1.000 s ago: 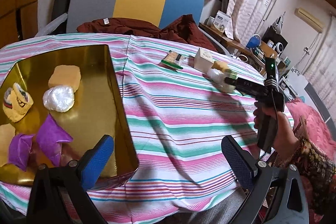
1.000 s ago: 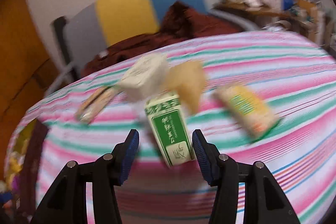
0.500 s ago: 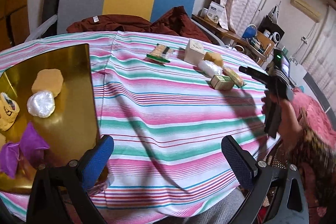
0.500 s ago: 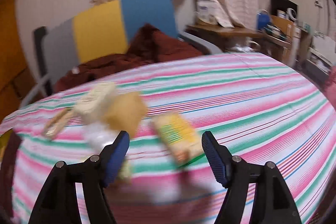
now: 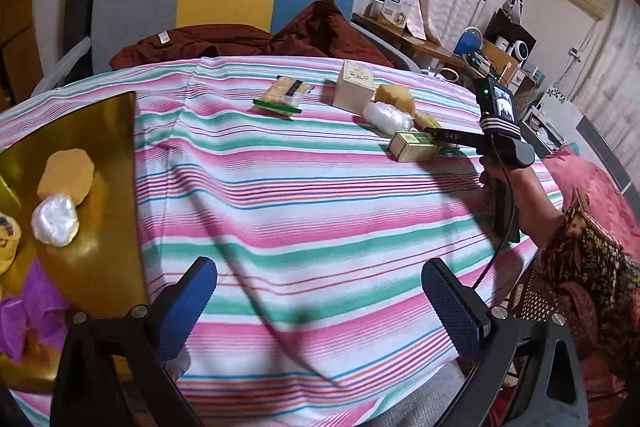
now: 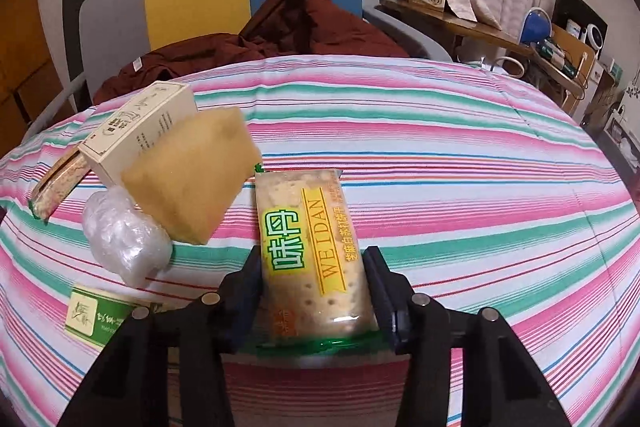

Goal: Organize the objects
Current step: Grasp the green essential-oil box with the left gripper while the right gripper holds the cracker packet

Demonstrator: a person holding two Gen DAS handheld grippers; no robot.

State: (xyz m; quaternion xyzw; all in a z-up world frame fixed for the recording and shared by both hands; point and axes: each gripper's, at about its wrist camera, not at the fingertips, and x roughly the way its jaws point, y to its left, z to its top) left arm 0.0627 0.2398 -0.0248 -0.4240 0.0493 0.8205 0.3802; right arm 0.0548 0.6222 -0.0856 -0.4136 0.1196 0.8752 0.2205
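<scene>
Right gripper (image 6: 314,283) closing its jaws on the cracker packet (image 6: 312,251), pads against both sides; packet not yet lifted off the striped table (image 6: 460,187). Left gripper (image 5: 320,301) wide open, empty, near the table's near edge. Gold tray (image 5: 100,155) at the left edge holds several items; we count five more left at the far right.
</scene>
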